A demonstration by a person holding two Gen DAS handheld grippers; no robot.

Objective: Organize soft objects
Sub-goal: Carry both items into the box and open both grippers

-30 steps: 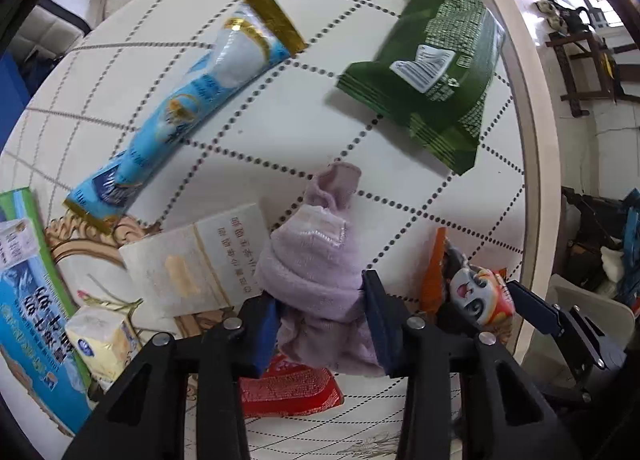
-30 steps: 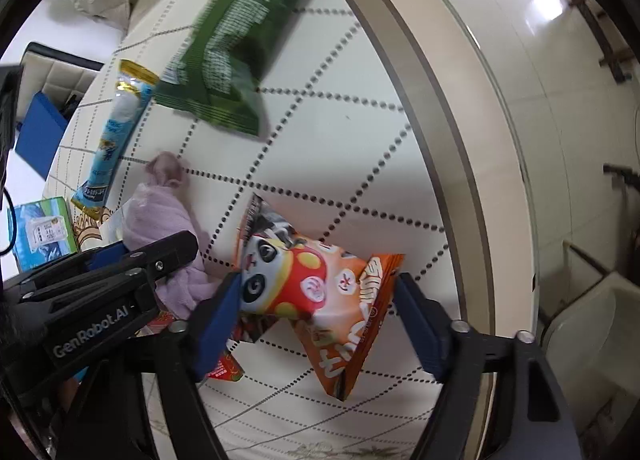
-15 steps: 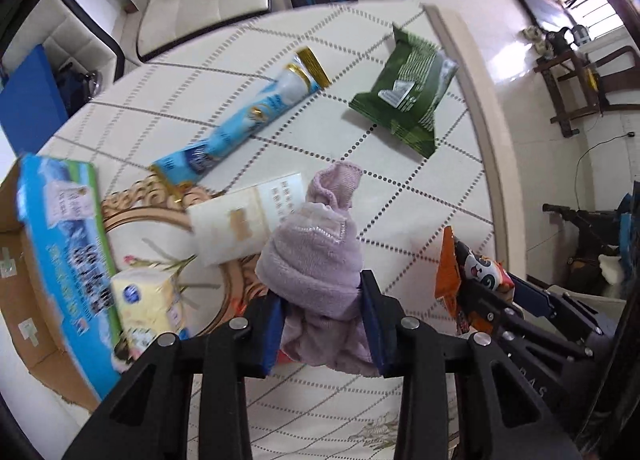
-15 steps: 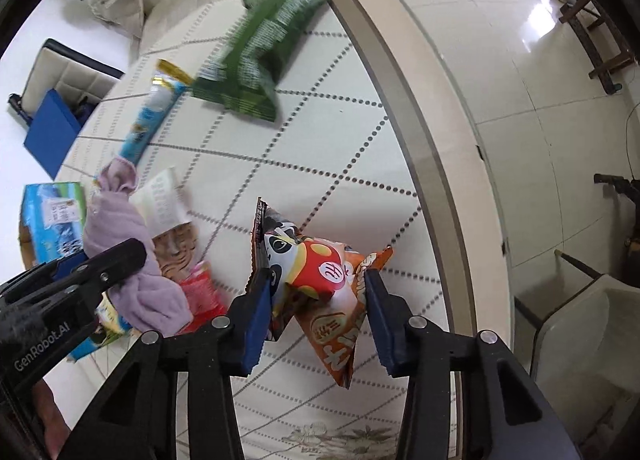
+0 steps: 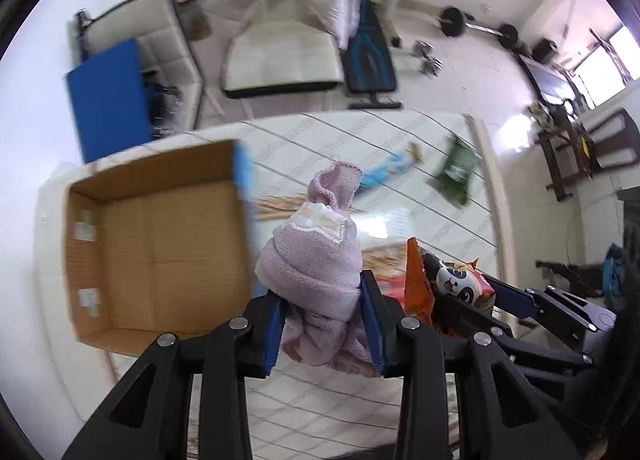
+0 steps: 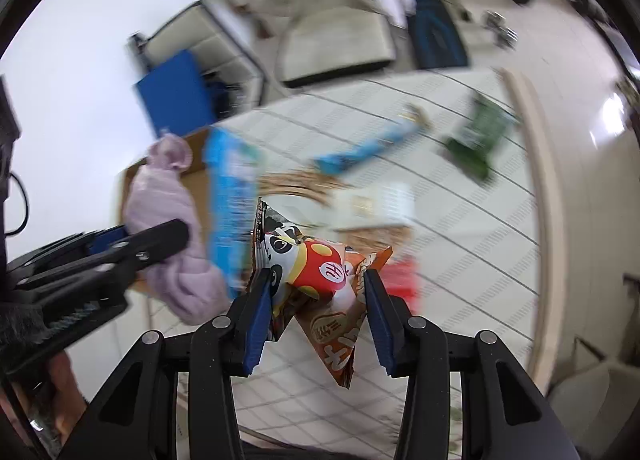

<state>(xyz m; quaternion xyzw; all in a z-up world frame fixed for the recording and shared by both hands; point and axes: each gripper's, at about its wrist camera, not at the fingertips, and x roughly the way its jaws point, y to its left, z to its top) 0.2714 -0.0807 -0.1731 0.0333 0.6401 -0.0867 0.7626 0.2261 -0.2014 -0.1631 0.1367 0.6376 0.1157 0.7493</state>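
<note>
Left wrist view: a lilac towel [image 5: 316, 272], fluffy terry cloth rolled into a soft lump with a knitted cuff sticking up at its far end, sits clamped between the blue pads of the left gripper [image 5: 322, 328], held in the air above the table [image 5: 420, 228]. Its loose lower folds hang down between the jaws. To its left lies an open cardboard box [image 5: 156, 256], plain brown corrugated board inside, with a blue printed outer wall; the towel is just beside the box's near right wall.

Right wrist view: the right gripper [image 6: 316, 320] has its jaws pressed onto an orange snack bag [image 6: 324, 280], a glossy crinkled foil pouch with a panda face and a red cap printed on it, its pointed lower corner hanging below the pads. The bag is held off the table, just right of the towel and the box's blue side.

Farther off on the white tablecloth with dotted diagonal lines lie a long blue tube-shaped packet [image 6: 368, 148], a green foil pouch [image 6: 476, 140], a pale flat paper pack [image 6: 376, 204] and a red wrapper [image 6: 400, 276], all blurred. Beyond the table stands a cream cushioned chair [image 5: 280, 56].
</note>
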